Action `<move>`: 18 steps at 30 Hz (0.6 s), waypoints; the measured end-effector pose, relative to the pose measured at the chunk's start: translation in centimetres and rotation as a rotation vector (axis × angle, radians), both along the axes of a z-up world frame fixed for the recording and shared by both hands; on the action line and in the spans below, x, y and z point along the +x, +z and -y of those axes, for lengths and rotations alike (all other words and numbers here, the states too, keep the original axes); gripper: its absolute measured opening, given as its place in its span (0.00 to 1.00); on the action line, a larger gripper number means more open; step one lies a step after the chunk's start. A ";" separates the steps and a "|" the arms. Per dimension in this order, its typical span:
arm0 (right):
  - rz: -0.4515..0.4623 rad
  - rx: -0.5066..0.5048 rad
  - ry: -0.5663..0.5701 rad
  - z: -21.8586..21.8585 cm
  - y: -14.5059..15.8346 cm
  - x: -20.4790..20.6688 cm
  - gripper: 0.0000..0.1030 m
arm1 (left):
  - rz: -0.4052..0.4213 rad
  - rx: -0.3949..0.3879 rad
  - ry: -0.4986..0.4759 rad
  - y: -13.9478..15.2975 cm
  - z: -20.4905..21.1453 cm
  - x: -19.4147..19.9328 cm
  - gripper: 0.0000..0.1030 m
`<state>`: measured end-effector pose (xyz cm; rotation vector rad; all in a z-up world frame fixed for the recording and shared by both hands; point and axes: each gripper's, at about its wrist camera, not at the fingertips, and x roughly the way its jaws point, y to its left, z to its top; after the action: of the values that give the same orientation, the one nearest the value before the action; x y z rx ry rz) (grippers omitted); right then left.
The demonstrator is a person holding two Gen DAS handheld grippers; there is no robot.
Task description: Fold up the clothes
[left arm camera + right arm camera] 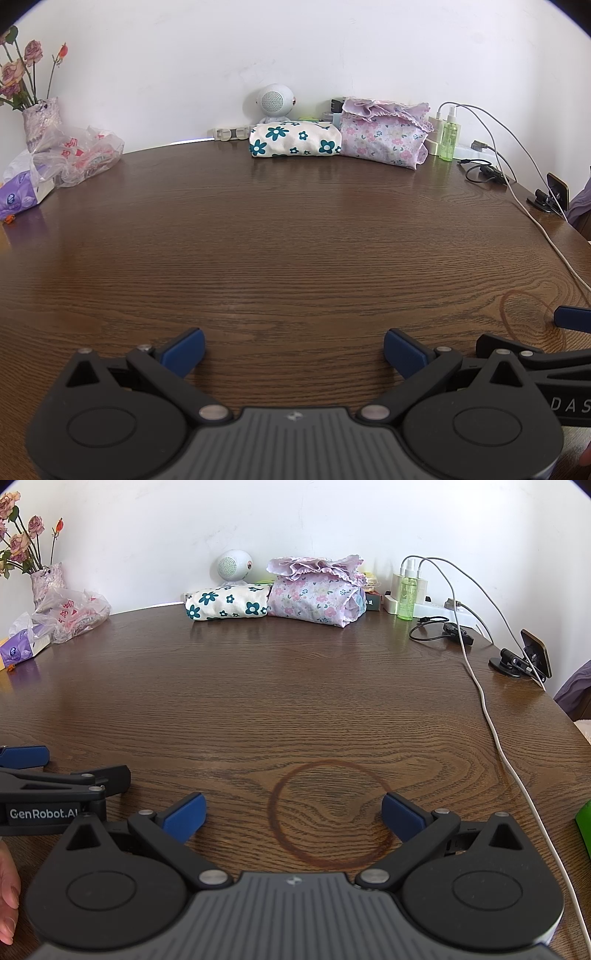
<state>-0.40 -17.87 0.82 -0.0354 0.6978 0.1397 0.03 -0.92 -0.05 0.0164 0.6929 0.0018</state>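
Observation:
Two folded garments lie at the far edge of the brown wooden table (280,236) against the wall. One is white with teal flowers (294,140) (227,605). Beside it on the right sits a pink floral one with a frilled edge (384,134) (314,594). My left gripper (293,350) hovers over the near part of the table, open, nothing between its blue pads. My right gripper (293,814) is also open and empty, above a dark ring stain (330,814). The two grippers are side by side, far from the clothes.
A vase of dried roses (38,118), a plastic bag (85,153) and a tissue pack (20,195) stand at the back left. A round white speaker (273,101), a green spray bottle (450,134), chargers, a white cable (495,731) and a phone stand (524,659) crowd the right.

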 end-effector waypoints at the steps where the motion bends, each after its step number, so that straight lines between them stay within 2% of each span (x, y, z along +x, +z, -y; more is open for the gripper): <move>1: 0.000 0.000 0.000 0.0 0.0 0.0 0.99 | 0.000 0.000 0.000 0.0 0.2 0.0 1.00; 18: 0.000 0.000 0.001 0.1 0.0 0.0 0.99 | -0.001 -0.002 -0.002 0.2 0.7 0.4 1.00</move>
<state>-0.42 -17.96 0.78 -0.0355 0.6976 0.1403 0.39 -1.62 0.16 0.0155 0.6934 -0.0010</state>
